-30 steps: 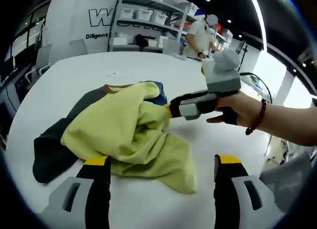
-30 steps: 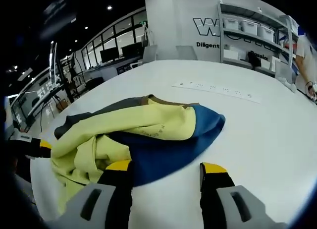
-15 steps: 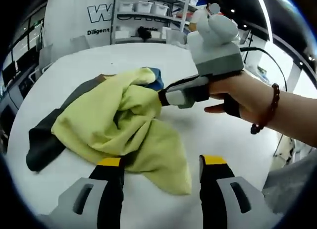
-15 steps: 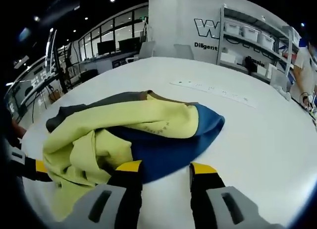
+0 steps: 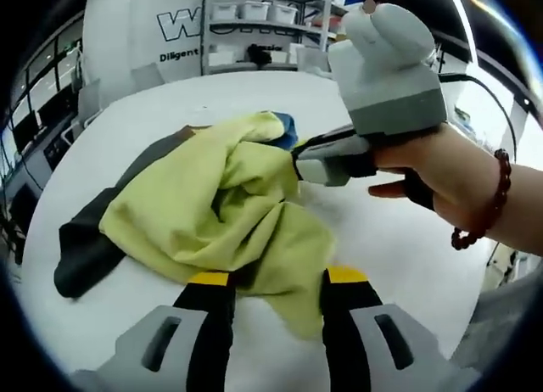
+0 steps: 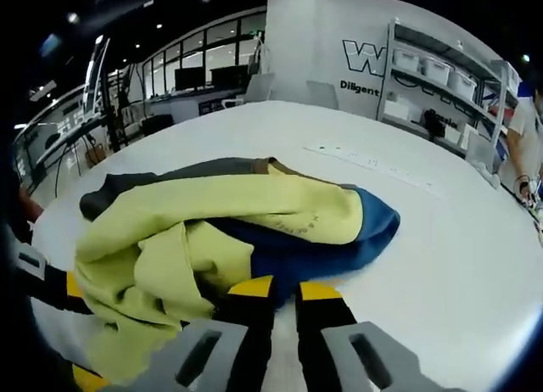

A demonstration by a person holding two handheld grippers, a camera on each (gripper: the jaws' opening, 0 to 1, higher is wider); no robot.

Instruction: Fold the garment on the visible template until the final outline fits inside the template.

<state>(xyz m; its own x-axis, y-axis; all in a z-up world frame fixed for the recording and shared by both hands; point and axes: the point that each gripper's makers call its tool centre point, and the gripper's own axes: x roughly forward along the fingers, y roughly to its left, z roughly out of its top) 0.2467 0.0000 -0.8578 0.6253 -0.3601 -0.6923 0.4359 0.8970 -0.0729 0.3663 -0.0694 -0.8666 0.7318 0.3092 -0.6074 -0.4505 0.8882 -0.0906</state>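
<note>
I take this to be the gathering step, before any real fold: the crumpled yellow, navy and dark grey fabric garment (image 5: 212,205) lies in a heap on the round white table (image 5: 407,239), filling the middle of the left gripper view and the centre-left of the right gripper view. I see no template outline in either view, so I cannot say how the heap sits against it. My left gripper (image 5: 273,277), rising at the bottom centre of its view, has its yellow-tipped jaws drawn narrow around the near yellow flap; cloth lies between them, but I cannot tell whether they have bitten. My right gripper (image 6: 280,288), at the bottom centre of its own view, has its jaws nearly together at the navy hem (image 6: 339,256); again I cannot tell whether cloth is pinched. In the left gripper view that same tool comes in from the right, held by a hand (image 5: 441,176) wearing a red bead bracelet (image 5: 492,205), its tip touching the heap's right side. Next, I judge, both claws need a sure hold on separate edges, then a lift and spread to flatten the cloth. Bare table shows right of and beyond the heap in both views, giving room to spread; the near rim curves low at the left, so I would pull away from it.
</note>
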